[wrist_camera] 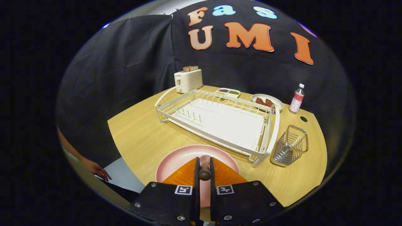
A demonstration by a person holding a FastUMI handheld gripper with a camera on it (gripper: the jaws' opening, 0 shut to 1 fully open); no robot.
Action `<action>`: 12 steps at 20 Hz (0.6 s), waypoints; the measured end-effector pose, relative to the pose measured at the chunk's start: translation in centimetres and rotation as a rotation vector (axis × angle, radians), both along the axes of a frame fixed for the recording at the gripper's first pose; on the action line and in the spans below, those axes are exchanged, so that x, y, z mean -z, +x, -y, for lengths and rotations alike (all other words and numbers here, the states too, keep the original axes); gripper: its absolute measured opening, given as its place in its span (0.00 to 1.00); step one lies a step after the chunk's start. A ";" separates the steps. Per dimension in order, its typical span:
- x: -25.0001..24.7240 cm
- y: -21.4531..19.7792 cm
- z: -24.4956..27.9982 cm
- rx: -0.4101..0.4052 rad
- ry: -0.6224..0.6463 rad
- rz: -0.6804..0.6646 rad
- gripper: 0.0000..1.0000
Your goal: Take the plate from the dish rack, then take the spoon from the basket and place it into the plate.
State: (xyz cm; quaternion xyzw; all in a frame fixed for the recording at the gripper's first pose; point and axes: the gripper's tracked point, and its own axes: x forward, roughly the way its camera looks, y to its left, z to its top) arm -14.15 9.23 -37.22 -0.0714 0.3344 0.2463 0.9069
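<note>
A pink plate (179, 163) lies flat on the wooden table (141, 135), just in front of the white dish rack (220, 121), whose slots stand empty. My gripper (204, 160) hovers over the plate's near half with its orange fingers (183, 175) closed together. Pinched between them is the spoon (204, 173): a dark rounded end faces me and a pinkish part runs forward above the plate. How close the spoon is to the plate's surface I cannot tell. The wire basket (289, 146) stands to the right of the rack's near corner with nothing visible inside.
Behind the rack are a cream toaster (187, 81) with bread in it, a small two-part dish (228, 92) and a plate of reddish food (267, 102). A bottle (297, 99) stands at the back right. A person's hand (99, 171) rests beyond the table's left edge.
</note>
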 end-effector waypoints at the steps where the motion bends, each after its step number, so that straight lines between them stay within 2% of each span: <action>1: 0.4 -0.1 0.3 0.008 -0.003 -0.006 0.13; 3: 1.3 -0.1 0.9 0.025 -0.023 -0.026 0.13; 5: 1.6 -0.1 1.5 0.039 -0.054 -0.032 0.19; 7: 1.0 0.5 1.9 0.051 -0.069 -0.012 0.29; 8: 0.7 0.5 2.1 0.056 -0.074 -0.004 0.42; 10: -0.5 1.3 2.4 0.073 -0.071 0.022 0.53; 12: -2.3 2.3 2.6 0.098 -0.057 0.056 0.60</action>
